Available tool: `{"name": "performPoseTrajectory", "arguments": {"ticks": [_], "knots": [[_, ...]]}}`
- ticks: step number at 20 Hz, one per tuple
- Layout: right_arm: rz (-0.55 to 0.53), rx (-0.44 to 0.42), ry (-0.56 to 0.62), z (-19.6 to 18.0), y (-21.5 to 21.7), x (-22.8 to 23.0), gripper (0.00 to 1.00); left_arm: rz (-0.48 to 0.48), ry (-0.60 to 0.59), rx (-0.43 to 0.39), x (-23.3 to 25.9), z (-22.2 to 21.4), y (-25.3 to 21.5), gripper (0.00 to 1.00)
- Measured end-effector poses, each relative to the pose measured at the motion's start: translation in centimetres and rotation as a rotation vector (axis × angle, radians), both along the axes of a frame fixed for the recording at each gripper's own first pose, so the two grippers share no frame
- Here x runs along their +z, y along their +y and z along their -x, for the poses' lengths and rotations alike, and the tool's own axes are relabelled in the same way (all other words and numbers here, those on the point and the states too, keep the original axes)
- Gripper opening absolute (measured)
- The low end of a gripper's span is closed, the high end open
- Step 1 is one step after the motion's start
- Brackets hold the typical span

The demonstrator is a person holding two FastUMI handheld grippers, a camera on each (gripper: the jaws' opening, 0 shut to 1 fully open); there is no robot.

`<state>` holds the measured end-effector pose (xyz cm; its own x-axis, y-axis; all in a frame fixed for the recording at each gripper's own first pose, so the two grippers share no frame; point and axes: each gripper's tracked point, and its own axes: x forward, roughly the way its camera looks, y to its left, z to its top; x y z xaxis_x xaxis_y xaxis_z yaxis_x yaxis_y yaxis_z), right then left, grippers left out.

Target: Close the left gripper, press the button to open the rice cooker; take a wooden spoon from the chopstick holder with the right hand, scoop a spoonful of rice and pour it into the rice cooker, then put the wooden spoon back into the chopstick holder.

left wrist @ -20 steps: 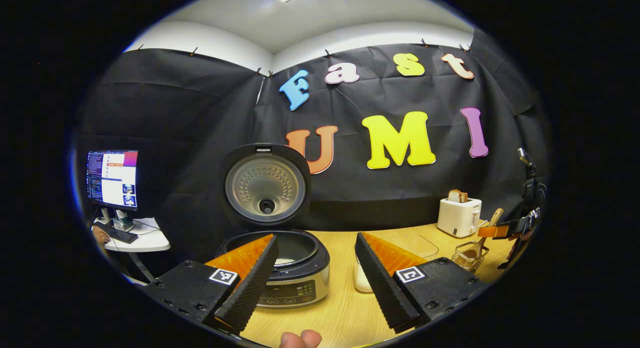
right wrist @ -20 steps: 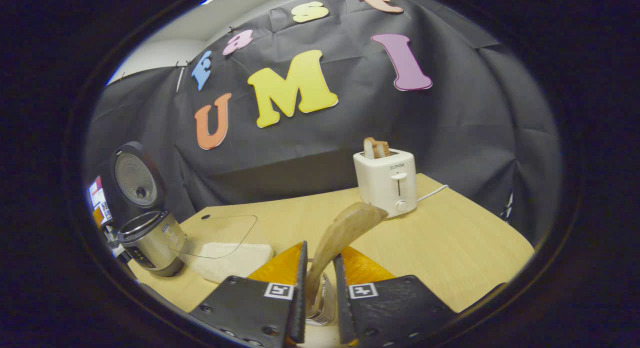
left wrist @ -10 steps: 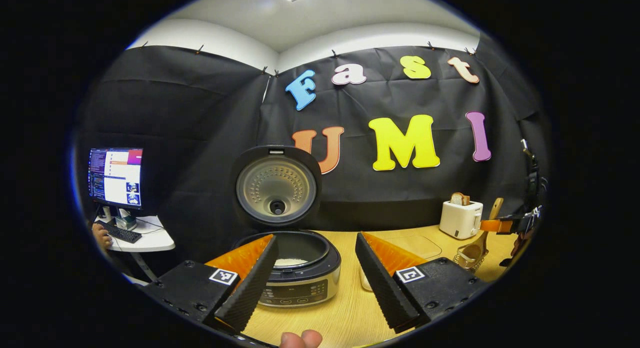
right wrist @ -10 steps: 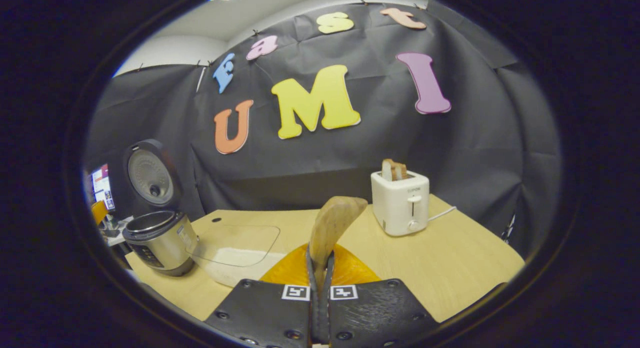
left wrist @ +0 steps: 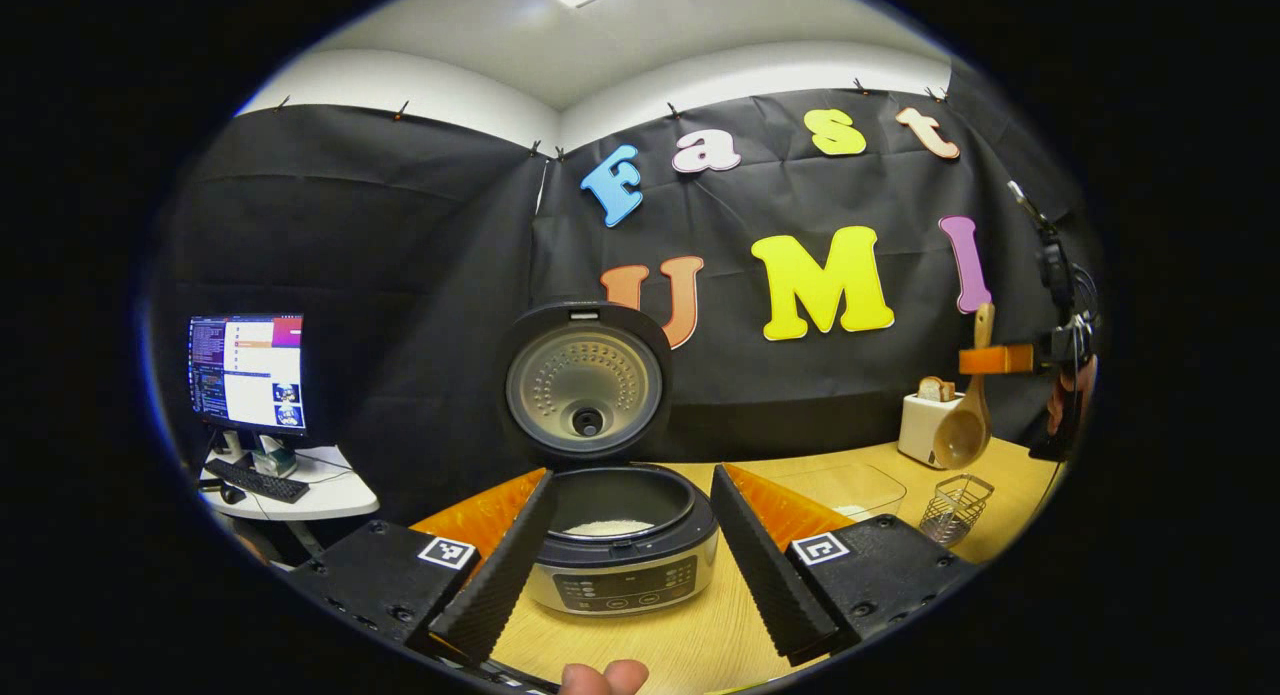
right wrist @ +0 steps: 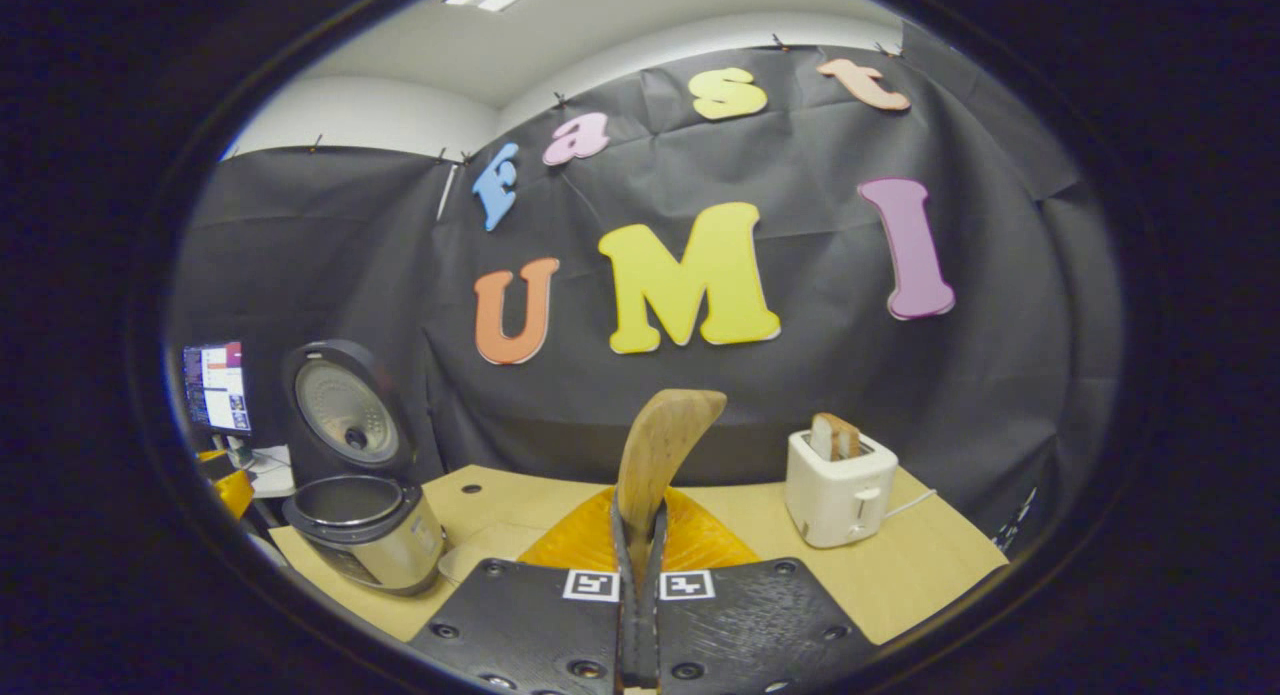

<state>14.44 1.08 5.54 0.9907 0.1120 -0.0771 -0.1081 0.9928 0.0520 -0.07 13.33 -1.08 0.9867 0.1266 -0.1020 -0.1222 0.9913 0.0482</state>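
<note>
Left gripper view
- Our left gripper point(left wrist: 630, 565): we see its two fingers spread wide with nothing between them; a fingertip point(left wrist: 600, 678) of the holding hand shows at the bottom edge.
- Rice cooker point(left wrist: 625, 555): it sits on the wooden table point(left wrist: 690, 645) straight ahead, framed between the spread fingers. Its lid point(left wrist: 585, 383) stands upright and open, and we see a little white rice in the inner pot.
- Right gripper point(left wrist: 995, 359): we see it far off at the right, raised above the table, clamping the handle of the wooden spoon point(left wrist: 965, 415), whose bowl hangs downward.
- Chopstick holder point(left wrist: 955, 508): a wire basket on the table, below the hanging spoon and apart from it.
- Rice container point(left wrist: 850, 490): a clear tub just right of the cooker, with some white rice in it.
- Toaster point(left wrist: 925, 425): at the back of the table, behind the spoon.
- Monitor point(left wrist: 247, 371): on a side desk at the far left.

Right gripper view
- Our right gripper point(right wrist: 640, 575): the fingers are squeezed together on the wooden spoon point(right wrist: 660, 455), whose handle rises between them.
- Rice cooker point(right wrist: 370, 530): at the left of the table point(right wrist: 920, 575), lid open.
- Toaster point(right wrist: 840, 485): to the right, with bread in its slot.
</note>
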Motion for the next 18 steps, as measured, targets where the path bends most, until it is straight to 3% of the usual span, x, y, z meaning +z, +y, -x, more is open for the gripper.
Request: {"name": "performPoseTrajectory", "arguments": {"ticks": [4, 8, 13, 18], "knots": [[0.059, 0.076, -0.005, -4.1, 6.2, -0.2, 0.00, -0.005, 0.003, -0.004, 0.3, 0.4, 0.4, 0.98], [0.176, 0.079, 0.055, -7.9, 9.9, -5.2, 0.00, -0.012, 0.008, 0.008, 0.4, 0.7, 1.4, 0.99], [0.371, 0.026, 0.093, -9.8, 10.2, -11.7, 0.00, 0.027, -0.002, 0.019, 0.6, 1.0, 2.5, 0.99], [0.459, -0.018, 0.127, -9.4, 9.2, -15.4, 0.00, 0.041, -0.010, 0.034, 1.0, 1.6, 3.5, 0.99]]}}
